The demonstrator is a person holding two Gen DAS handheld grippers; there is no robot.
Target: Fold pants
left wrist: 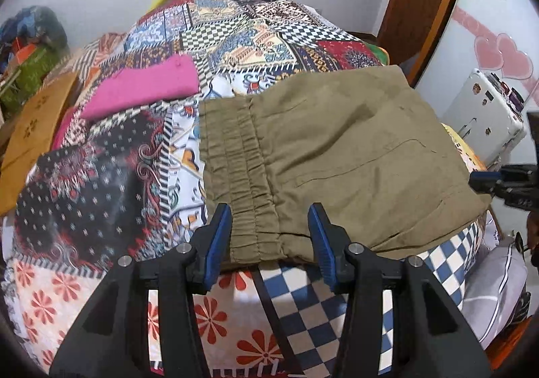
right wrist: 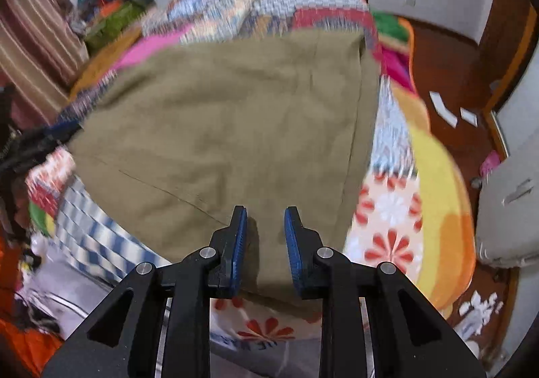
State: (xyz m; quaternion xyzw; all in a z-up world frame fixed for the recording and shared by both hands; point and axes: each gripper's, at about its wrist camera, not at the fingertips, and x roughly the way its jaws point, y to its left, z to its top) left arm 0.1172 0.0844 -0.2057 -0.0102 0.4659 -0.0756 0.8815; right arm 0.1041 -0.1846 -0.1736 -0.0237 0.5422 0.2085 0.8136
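Soft, even indoor light with faint shadows fills both fisheye views, edges bowed and dark-cornered; the left view is fairly sharp, while motion blur smears the right view's bedspread (right wrist: 235,7).

No text, label, brand or number can be read in either view; the white case (left wrist: 485,108) at the right edge of the left wrist view carries small stickers, too small to make out, and a strip of blue marks on the bedsheet's (right wrist: 262,341) near edge in the right wrist view is blurred beyond reading
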